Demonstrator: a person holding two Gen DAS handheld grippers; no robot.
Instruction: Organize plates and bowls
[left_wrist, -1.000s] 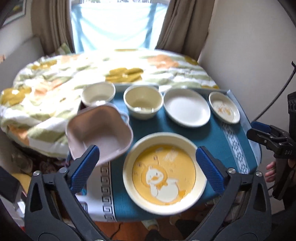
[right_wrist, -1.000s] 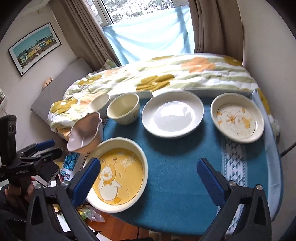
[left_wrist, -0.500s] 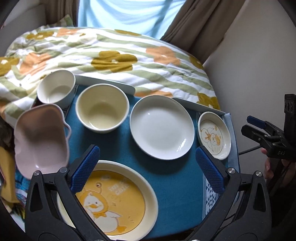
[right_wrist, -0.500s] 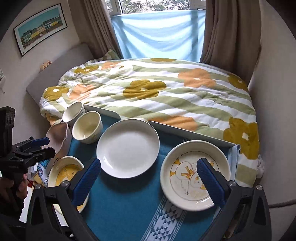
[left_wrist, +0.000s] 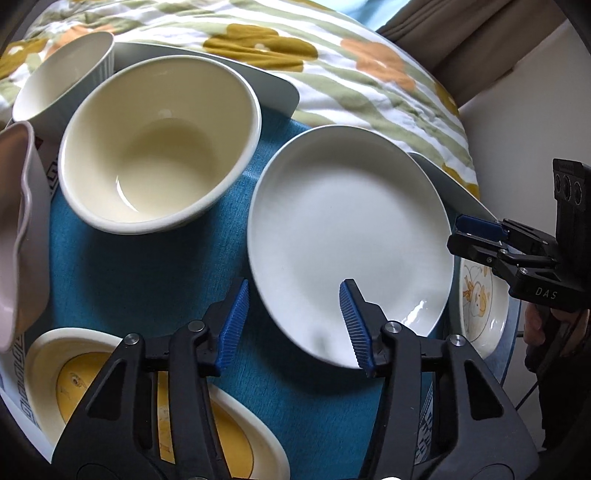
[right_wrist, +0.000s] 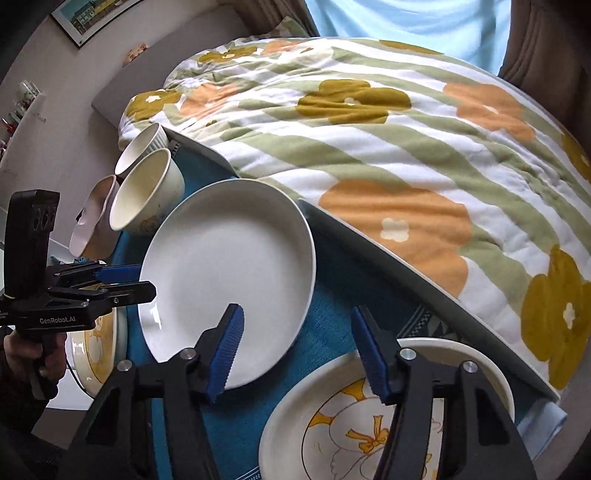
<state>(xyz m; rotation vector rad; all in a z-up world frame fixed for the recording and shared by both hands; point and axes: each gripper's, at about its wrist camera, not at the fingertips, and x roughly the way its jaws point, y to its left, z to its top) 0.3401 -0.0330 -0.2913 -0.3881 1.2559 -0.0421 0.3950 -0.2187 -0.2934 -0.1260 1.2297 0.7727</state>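
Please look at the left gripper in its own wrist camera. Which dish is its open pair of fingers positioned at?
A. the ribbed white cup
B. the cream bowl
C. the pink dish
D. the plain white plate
D: the left gripper is open with the near rim of the plain white plate between its fingers; the cream bowl lies further left.

Both grippers came down and forward toward the white plate (left_wrist: 347, 225) over the last second. The left gripper (left_wrist: 293, 326) went from hanging over the yellow duck plate (left_wrist: 48, 354) to straddling the white plate's near rim, and its jaws narrowed. The right gripper (right_wrist: 297, 354) moved from well back to low between the white plate (right_wrist: 229, 273) and the small duck plate (right_wrist: 295, 424), its jaws also narrower. Neither gripped anything.
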